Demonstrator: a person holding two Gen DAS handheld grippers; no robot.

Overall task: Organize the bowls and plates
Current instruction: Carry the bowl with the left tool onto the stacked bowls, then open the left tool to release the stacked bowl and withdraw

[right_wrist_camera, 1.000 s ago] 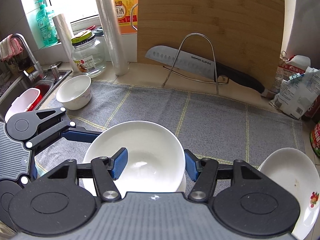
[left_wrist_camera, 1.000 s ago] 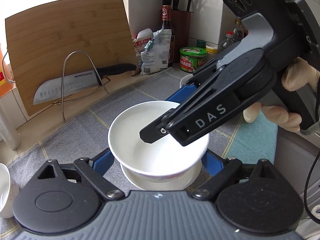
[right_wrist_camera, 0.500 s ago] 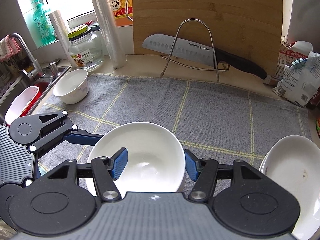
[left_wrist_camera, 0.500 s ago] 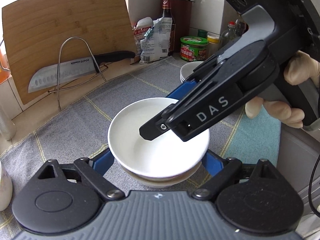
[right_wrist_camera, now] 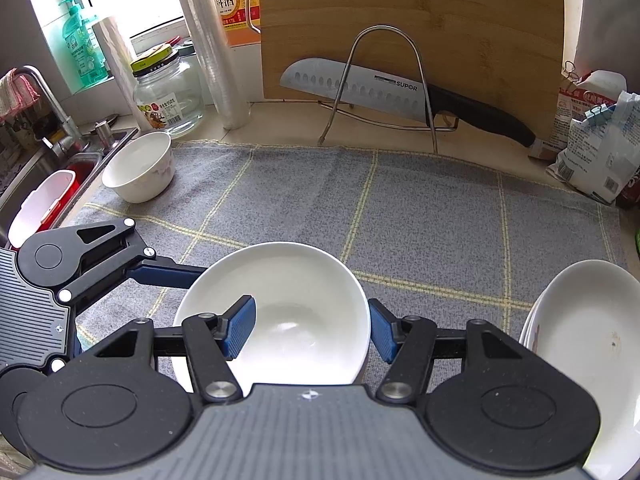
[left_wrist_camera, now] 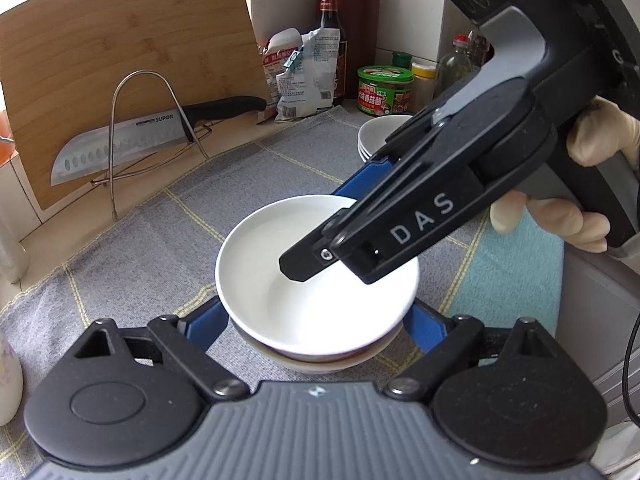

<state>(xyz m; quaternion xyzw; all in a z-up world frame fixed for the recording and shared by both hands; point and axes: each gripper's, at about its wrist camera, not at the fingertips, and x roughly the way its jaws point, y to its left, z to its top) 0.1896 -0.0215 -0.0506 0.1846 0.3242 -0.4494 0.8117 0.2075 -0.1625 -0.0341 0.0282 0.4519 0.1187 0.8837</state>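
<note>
Our right tongs [right_wrist_camera: 310, 330] clamp the rim of a white bowl [right_wrist_camera: 276, 312], nested in a lower bowl [left_wrist_camera: 320, 362] between our spread left tongs [left_wrist_camera: 316, 326] above the grey tabletop cloth [right_wrist_camera: 420, 216].

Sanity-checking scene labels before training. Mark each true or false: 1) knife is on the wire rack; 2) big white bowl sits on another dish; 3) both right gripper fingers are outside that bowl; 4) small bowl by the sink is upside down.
1. True: the steel knife rests on the wire rack, before the bamboo cutting board.
2. True: the white ceramic bowl sits on a lower white dish.
3. False: the right gripper has one blue pad inside the bowl.
4. False: the small white bowl near the steel sink stands upright.
</note>
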